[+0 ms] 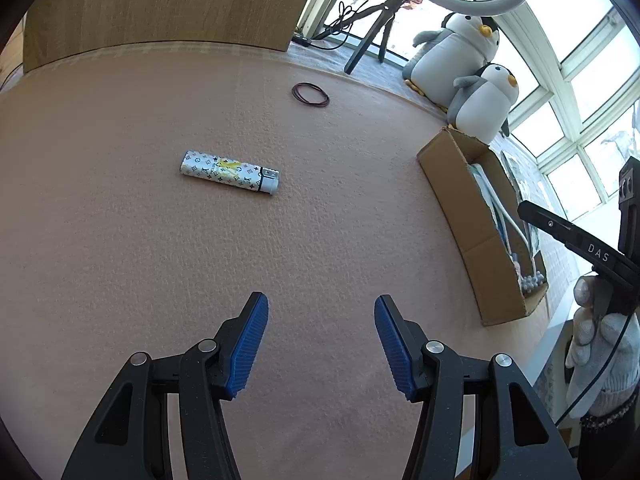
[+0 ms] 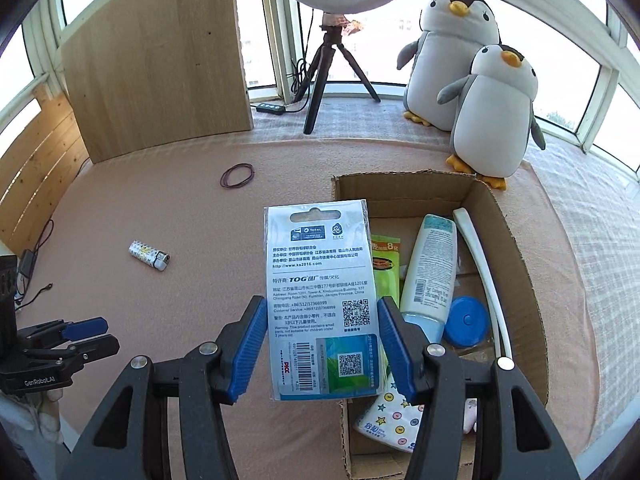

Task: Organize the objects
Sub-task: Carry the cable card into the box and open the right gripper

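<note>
My right gripper (image 2: 322,344) is shut on a flat white packaged card (image 2: 320,296) with printed text and QR codes, held upright over the left edge of an open cardboard box (image 2: 516,240). The box holds a lotion tube (image 2: 430,272), a blue lid (image 2: 466,320), a green packet (image 2: 386,264) and a white stick. My left gripper (image 1: 320,344) is open and empty above the pink mat. A patterned lighter (image 1: 230,171) lies on the mat ahead of it and also shows in the right wrist view (image 2: 149,255). The box (image 1: 452,200) sits to its right.
Dark rubber bands (image 1: 310,95) lie on the far mat, also seen in the right wrist view (image 2: 237,175). Two plush penguins (image 2: 472,80) stand behind the box. A wooden board (image 2: 160,56), a ring-light tripod (image 2: 332,68) and cables are at the back.
</note>
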A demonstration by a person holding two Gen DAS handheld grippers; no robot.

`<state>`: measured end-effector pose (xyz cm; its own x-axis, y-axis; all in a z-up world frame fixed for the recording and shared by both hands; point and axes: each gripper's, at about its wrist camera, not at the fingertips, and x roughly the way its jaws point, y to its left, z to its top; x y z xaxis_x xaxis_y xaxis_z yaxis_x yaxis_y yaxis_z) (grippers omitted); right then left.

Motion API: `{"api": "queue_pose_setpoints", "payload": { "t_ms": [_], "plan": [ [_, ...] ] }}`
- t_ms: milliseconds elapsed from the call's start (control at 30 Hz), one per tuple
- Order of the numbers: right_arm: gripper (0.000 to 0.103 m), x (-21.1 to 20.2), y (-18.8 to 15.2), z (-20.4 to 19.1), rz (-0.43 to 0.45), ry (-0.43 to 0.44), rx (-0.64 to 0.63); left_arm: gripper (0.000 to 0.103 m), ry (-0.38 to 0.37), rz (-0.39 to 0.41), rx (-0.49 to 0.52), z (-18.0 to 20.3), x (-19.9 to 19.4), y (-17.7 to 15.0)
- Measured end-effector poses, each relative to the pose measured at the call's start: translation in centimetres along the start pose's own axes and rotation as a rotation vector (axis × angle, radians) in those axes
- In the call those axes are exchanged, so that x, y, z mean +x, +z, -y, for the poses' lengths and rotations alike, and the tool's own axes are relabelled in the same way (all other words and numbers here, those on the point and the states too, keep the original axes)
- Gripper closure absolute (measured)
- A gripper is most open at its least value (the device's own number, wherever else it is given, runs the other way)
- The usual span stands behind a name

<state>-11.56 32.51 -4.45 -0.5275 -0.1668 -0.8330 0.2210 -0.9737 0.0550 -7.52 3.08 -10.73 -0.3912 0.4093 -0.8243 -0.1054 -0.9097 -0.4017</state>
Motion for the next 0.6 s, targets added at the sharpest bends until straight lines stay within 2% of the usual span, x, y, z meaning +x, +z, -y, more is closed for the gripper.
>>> {"api": "queue_pose_setpoints", "payload": {
  "t_ms": [367,600],
  "plan": [
    [0.051,0.9,-0.7,5.0,-0.022,-0.067,0.084,0.044,0.007,-0.012,0.017,0.7,0.6,0.3],
    [0.051,1.5,-1.1,6.4,-0.042,-0.075,0.121,0.044,0.007,-0.013,0.021,0.6,0.5,0.4]
  ]
}}
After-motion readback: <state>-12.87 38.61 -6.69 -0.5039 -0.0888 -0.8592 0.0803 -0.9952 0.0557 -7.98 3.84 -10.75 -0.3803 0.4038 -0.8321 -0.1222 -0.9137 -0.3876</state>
